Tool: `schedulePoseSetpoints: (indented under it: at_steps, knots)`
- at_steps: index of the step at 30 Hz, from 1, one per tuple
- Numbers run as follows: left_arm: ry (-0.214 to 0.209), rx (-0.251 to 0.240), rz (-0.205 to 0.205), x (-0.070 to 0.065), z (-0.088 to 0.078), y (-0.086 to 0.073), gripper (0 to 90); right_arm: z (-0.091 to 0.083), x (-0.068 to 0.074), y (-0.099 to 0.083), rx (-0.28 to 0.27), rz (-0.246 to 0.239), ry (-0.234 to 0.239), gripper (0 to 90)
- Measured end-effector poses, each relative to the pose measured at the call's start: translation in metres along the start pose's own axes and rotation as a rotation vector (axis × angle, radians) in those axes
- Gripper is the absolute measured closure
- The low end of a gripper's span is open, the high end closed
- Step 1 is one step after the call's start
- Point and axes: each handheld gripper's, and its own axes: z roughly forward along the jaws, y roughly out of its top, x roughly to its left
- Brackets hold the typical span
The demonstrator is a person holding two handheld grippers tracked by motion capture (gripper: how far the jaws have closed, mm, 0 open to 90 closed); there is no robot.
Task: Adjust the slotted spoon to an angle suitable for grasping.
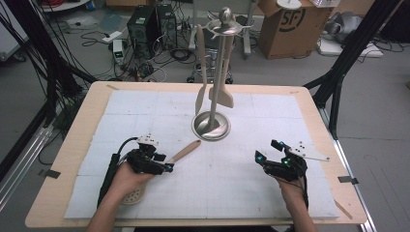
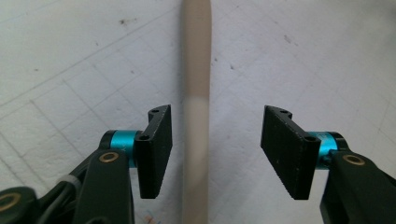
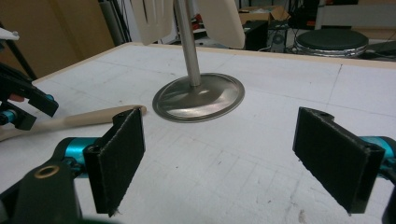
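A wooden utensil (image 1: 186,151) lies on the white mat, its handle pointing toward the metal stand (image 1: 211,126) and its slotted head under the person's left hand. My left gripper (image 1: 167,166) is low over the handle (image 2: 196,70). Its jaws stand open on either side with a gap between each pad and the wood. My right gripper (image 1: 267,151) rests at the mat's right side, open with nothing between its pads (image 3: 116,154). In the right gripper view the stand's base (image 3: 198,98) is ahead and the utensil (image 3: 84,119) at left. Two wooden utensils (image 1: 225,96) hang from the stand.
The white gridded mat (image 1: 251,188) covers a wooden table (image 1: 63,159). Beyond the far edge the floor holds cables, computer cases (image 1: 145,24) and a cardboard box (image 1: 290,24). Black frame legs (image 1: 348,53) rise at both sides of the table.
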Motion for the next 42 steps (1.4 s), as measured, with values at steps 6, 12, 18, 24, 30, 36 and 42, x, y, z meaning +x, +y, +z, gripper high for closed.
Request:
schedulePoseSetpoints:
  at_steps: [6, 12, 18, 24, 30, 36, 42]
  knots:
    - [-0.014, 0.013, 0.012, -0.001, 0.003, 0.0, 46.1, 0.001, 0.0, 0.0, 0.002, -0.006, 0.0, 15.9]
    - [-0.07, -0.027, 0.051, -0.005, -0.002, 0.0, 59.8, 0.001, -0.001, -0.001, 0.003, -0.006, -0.003, 16.0]
    - [-0.028, 0.077, 0.056, -0.009, 0.014, -0.001, 79.3, 0.002, 0.001, -0.001, 0.008, -0.007, 0.0, 15.9]
    - [0.092, 0.092, 0.07, -0.013, 0.016, 0.001, 89.6, 0.002, 0.0, -0.002, 0.007, -0.006, -0.001, 16.0]
    - [0.151, 0.079, 0.033, -0.01, 0.015, 0.002, 89.2, 0.001, 0.0, -0.001, 0.005, -0.004, -0.002, 16.0]
    - [0.109, 0.058, 0.006, -0.011, 0.014, 0.004, 75.2, 0.001, 0.0, -0.001, 0.01, -0.005, -0.001, 16.0]
    - [0.106, -0.027, -0.035, -0.01, 0.003, 0.007, 52.9, 0.002, 0.0, -0.002, 0.012, -0.002, 0.001, 16.1]
